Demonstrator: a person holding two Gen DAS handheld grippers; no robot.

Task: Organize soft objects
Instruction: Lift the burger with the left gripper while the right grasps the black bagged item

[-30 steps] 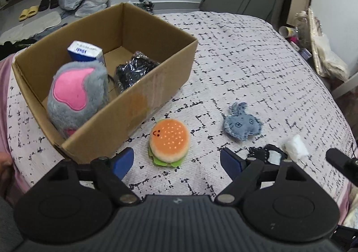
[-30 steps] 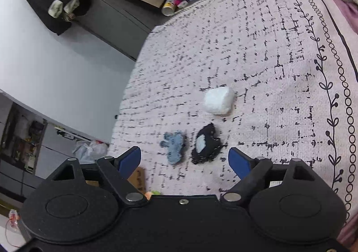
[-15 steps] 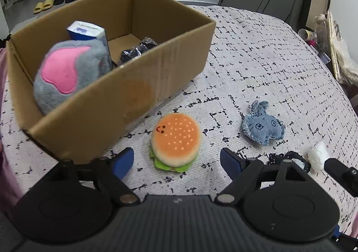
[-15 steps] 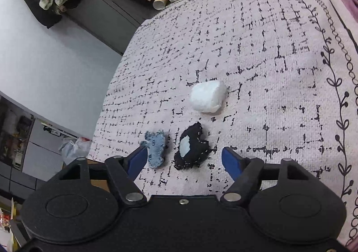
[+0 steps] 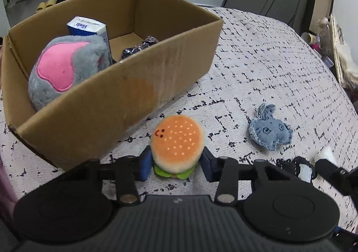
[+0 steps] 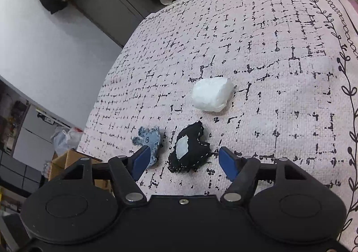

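Observation:
An orange burger plush [image 5: 176, 137] lies on the patterned bedspread in front of a cardboard box [image 5: 111, 104]. My left gripper [image 5: 175, 164] is closing, and its blue pads touch both sides of the burger. In the right wrist view a black soft toy [image 6: 190, 151] with a pale patch lies between the fingers of my right gripper [image 6: 185, 162]. Those jaws are closing, with gaps left on both sides of the toy. A blue denim toy [image 6: 150, 140] sits just left of it, partly behind the left fingertip. A white soft wad [image 6: 211, 94] lies beyond.
The box holds a grey and pink plush [image 5: 64, 68], a blue tissue pack [image 5: 89, 28] and a shiny black bundle [image 5: 141, 47]. A dark cabinet, bottles and bags stand past the bed's far edge. Shoes and bags lie on the floor behind the box.
The left gripper came down around the burger and its fingers closed in on it. The right gripper sank toward the black toy and its fingers narrowed a little.

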